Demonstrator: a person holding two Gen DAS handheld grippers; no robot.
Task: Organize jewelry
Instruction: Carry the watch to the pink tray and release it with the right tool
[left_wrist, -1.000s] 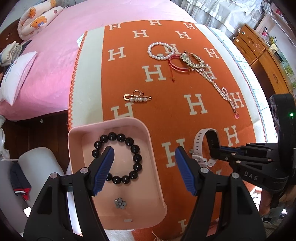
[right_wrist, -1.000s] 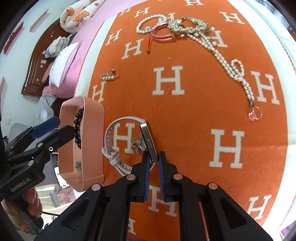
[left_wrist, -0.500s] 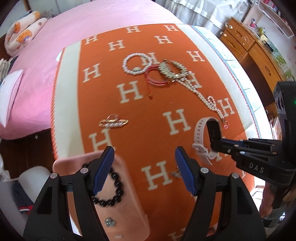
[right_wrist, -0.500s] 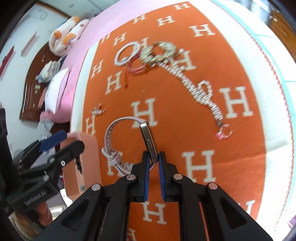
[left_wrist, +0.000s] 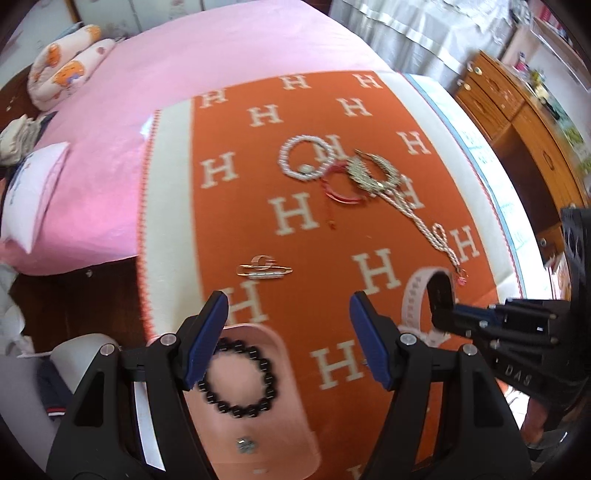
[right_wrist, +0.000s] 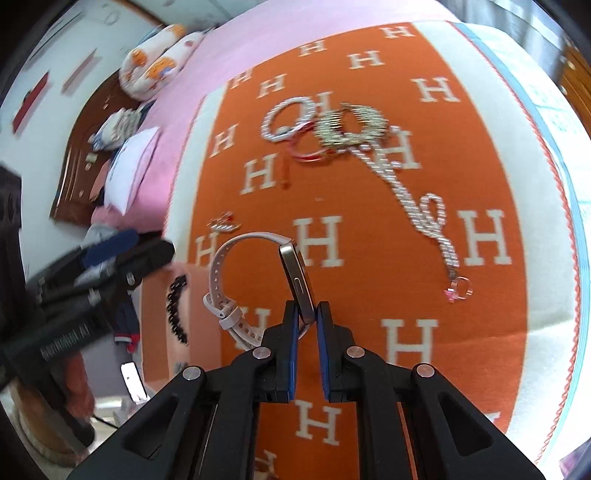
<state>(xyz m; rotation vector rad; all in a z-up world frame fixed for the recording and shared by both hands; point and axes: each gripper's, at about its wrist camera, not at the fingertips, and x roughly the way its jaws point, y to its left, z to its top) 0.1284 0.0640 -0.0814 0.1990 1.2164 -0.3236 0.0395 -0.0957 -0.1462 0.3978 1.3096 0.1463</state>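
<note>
Right tongs: the right tongs (right_wrist: 306, 317) are clenched on the lower edge of the slim metal case of a smartwatch with a pale pink perforated strap (right_wrist: 295, 273), which is held above the blanket with the strap looping out to the left.
Left tongs: the left tongs (left_wrist: 290, 338) are released, blue pads wide apart, with nothing between them; they hang over the near end of the blanket and the tray.
Tray: a pink rounded plastic tray (left_wrist: 291, 369) sits at the near left edge of the blanket; inside lie a bracelet of round black beads (left_wrist: 238, 376) and a small silver flower-shaped piece (left_wrist: 245, 445), apart from each other.
Blanket: an orange blanket with white H letters and cream borders (left_wrist: 295, 214) lies spread over a pink bed (left_wrist: 110, 147).
Brooch: a gold pin set with a row of pearls (left_wrist: 264, 269) lies alone on the orange, between the tray and the far cluster.
Far cluster: a white pearl bracelet (left_wrist: 303, 160), a red cord bangle (left_wrist: 341, 188) and a sparkling gold leaf-shaped bracelet (left_wrist: 373, 173) lie touching or overlapping.
Necklace: a long pearl strand (right_wrist: 417, 206) trails from the cluster toward the right border, ending in a small pink pendant ring (right_wrist: 460, 290).
Surroundings: patterned pillows (left_wrist: 66, 77) lie at the head of the bed; a wooden dresser (left_wrist: 517, 129) stands to the right.
</note>
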